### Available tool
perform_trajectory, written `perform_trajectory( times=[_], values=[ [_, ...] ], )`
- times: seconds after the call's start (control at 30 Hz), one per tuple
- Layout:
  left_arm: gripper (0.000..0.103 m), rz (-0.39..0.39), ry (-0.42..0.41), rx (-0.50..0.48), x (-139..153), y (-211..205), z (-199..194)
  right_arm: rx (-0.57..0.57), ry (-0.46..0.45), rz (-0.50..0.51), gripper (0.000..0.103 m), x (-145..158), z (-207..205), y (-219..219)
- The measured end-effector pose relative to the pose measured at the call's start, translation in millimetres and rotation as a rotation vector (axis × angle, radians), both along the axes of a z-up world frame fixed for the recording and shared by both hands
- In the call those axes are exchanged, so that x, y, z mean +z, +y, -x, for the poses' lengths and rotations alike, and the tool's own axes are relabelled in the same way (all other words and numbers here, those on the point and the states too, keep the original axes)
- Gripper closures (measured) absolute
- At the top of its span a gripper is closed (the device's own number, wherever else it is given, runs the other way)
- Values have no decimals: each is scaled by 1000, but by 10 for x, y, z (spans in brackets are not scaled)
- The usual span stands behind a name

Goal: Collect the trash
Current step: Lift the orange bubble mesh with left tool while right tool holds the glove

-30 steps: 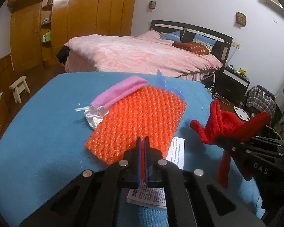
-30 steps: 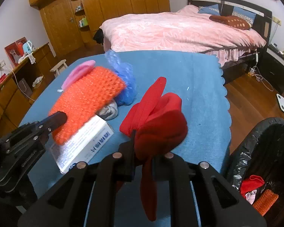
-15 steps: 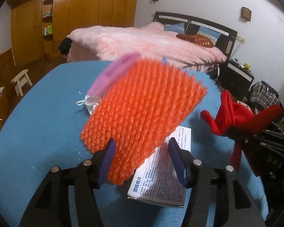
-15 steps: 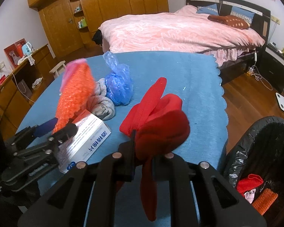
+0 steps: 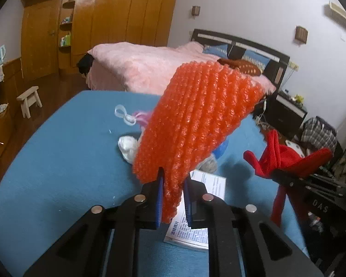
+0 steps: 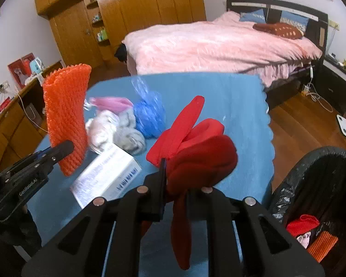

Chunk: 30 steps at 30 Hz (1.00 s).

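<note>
Trash spread over the desk, bin at its right edge.

On the desk [image 6: 219, 97], a paper box [image 6: 106, 175] lies nearest, with crumpled cloths [image 6: 117, 129] and a plastic bag [image 6: 150, 115] behind it. The bubble wrap [image 5: 196, 124] is raised off the desk at left, the sock [image 6: 196, 152] at right. The trash bin [image 6: 316, 184] stands right of the desk; the bed [image 6: 219, 46] lies beyond.

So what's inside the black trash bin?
In the black trash bin I can see a red cloth, something pink and an orange ribbed piece. The rest is dark and hidden by the rim.
</note>
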State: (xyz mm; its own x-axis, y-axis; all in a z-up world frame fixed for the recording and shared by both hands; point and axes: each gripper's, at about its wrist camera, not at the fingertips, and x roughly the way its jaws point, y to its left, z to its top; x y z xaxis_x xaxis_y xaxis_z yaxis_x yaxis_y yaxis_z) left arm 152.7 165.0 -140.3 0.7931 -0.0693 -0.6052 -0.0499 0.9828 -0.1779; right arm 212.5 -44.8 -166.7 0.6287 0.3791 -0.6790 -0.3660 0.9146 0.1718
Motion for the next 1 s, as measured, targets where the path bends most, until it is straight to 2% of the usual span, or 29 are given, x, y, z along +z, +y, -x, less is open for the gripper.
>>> perform_trajectory(
  times=[0.37,0.63,1.0],
  values=[
    [88,18,-60,-31,348,-108,161,3,-80,-50,91,419,182,-213],
    [88,23,-80,-93,488,-409,162,-30,-129,-60,91,669,338,-506],
    [88,6,-104,-215,591,-1013,167,-124,-166,-47,91,809,584,-1084]
  ],
)
